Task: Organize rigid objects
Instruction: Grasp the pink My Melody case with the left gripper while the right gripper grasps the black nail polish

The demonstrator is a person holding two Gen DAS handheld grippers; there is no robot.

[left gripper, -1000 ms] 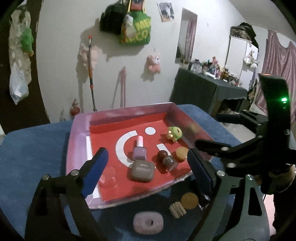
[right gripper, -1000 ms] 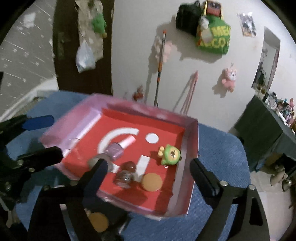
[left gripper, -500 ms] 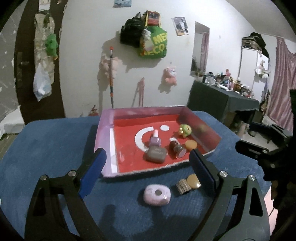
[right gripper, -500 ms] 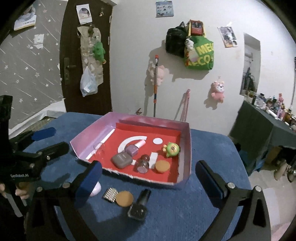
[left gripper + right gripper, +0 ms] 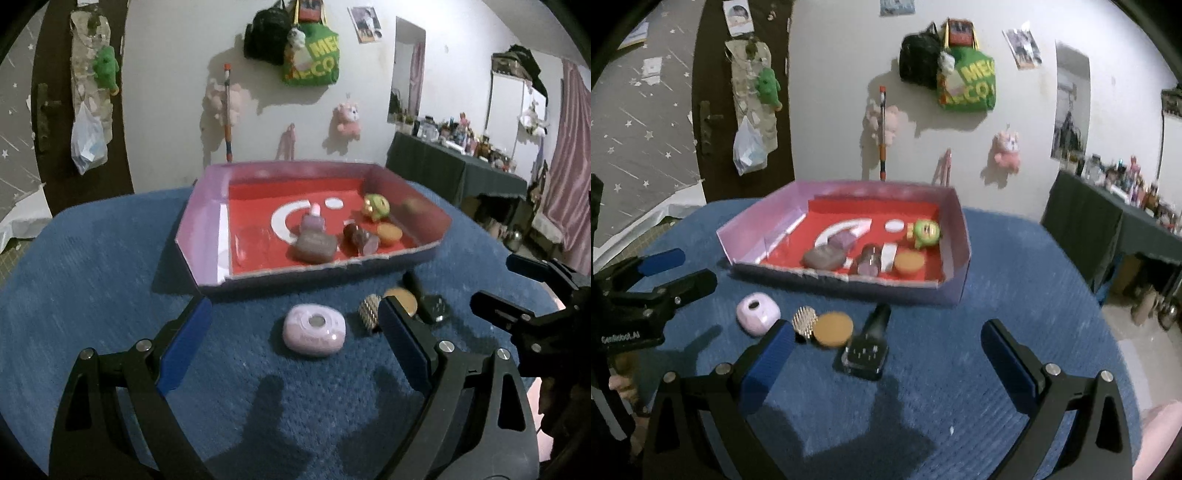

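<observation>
Left tongs (image 5: pixel 293 334) spread wide, right tongs (image 5: pixel 888 354) likewise, both empty

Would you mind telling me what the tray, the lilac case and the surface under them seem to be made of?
Tray: looks like thin cardboard, matte, pinkish walls with a red printed floor; its front edge looks rough and creased.
Lilac case: probably smooth moulded plastic, slightly glossy with rounded corners; the disc in its top may be metal, hard to tell.
Blue surface: seemingly fabric, a matte ribbed weave.
</observation>
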